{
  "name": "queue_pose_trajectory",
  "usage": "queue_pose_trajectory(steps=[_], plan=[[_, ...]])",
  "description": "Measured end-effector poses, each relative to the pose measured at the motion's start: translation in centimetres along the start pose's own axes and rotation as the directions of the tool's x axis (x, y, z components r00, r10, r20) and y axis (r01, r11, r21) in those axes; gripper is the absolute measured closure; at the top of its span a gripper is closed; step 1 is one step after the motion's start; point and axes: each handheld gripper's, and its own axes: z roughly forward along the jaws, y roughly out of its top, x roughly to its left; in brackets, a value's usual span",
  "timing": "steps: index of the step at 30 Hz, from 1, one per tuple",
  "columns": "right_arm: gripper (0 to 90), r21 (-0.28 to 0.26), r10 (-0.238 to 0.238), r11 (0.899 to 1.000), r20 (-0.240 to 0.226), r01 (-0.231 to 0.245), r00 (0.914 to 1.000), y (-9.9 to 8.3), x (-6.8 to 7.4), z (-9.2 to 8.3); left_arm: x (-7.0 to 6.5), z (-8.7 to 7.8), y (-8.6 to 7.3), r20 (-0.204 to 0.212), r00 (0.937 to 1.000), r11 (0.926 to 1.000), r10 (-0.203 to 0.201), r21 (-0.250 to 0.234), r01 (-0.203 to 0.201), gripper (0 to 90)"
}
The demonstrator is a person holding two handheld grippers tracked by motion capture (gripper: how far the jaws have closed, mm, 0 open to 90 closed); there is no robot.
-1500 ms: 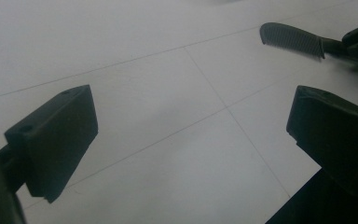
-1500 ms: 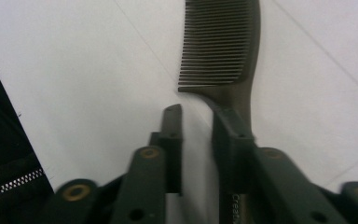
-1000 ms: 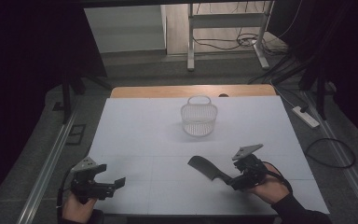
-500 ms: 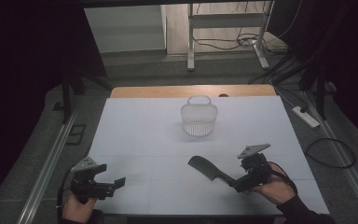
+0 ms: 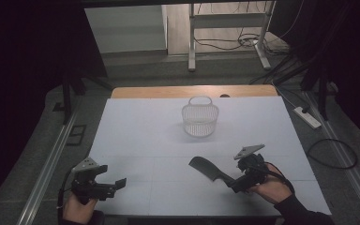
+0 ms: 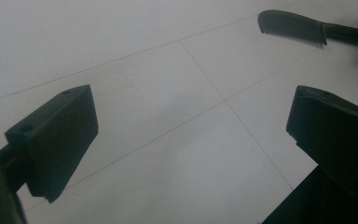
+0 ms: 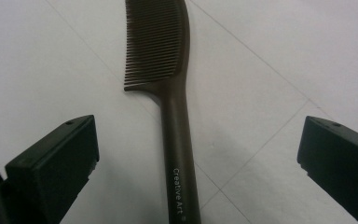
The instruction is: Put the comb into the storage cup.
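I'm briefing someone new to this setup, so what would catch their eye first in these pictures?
Probably the dark comb lying on the white table, its handle between the wide-open jaws of the right gripper. Next, the white wire basket standing alone toward the far edge, and the left gripper, open and empty, at the near left.

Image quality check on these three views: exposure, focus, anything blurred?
High view: dim, surroundings almost black, only the white table lit; the basket casts a faint shadow. Left gripper view: its tongs are dark, soft and near; the comb at the top edge is fairly sharp. Right gripper view: comb teeth and the "CreativeArt" handle print are crisp, even light, no glare.
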Motion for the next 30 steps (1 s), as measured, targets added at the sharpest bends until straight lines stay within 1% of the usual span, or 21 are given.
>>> queue_pose_trajectory(steps=[8, 15, 17, 18, 21, 24, 30], plan=[[0.0, 0.046, -0.009, 0.999, -0.006, 0.010, 0.9999, 0.5, 0.3, 1.7, 0.0, 0.0, 0.0, 0.002, 1.0000, 1.0000, -0.004, 0.001, 0.004, 2.6], [0.0, 0.090, -0.026, 0.996, 0.001, 0.025, 0.9997, 0.8, 0.3, 3.2, 0.1, 0.0, 0.0, 0.004, 1.0000, 1.0000, -0.009, 0.001, 0.009, 2.6], [0.0, 0.094, -0.026, 0.995, -0.010, 0.027, 0.9996, 0.8, 0.2, 3.6, 0.1, 0.0, 0.0, 0.005, 0.9999, 0.9999, -0.010, 0.002, 0.010, 2.7], [0.0, 0.100, -0.025, 0.995, -0.011, 0.026, 0.9996, 0.9, 0.2, 3.8, 0.1, 0.0, 0.0, 0.005, 0.9999, 0.9999, -0.010, 0.002, 0.010, 2.7], [0.0, 0.121, -0.043, 0.992, 0.001, 0.043, 0.9991, 0.9, 0.2, 4.4, 0.1, 0.0, 0.0, 0.005, 0.9999, 0.9999, -0.011, 0.002, 0.011, 2.7], [0.0, 0.157, -0.051, 0.986, 0.015, 0.048, 0.9986, 0.8, 0.2, 5.0, 0.1, 0.0, 0.0, 0.005, 0.9999, 0.9999, -0.010, 0.002, 0.010, 2.7], [0.0, 0.157, -0.052, 0.986, 0.020, 0.048, 0.9985, 0.8, 0.3, 5.1, 0.1, 0.0, 0.0, 0.006, 0.9999, 0.9999, -0.011, 0.002, 0.011, 2.8]])
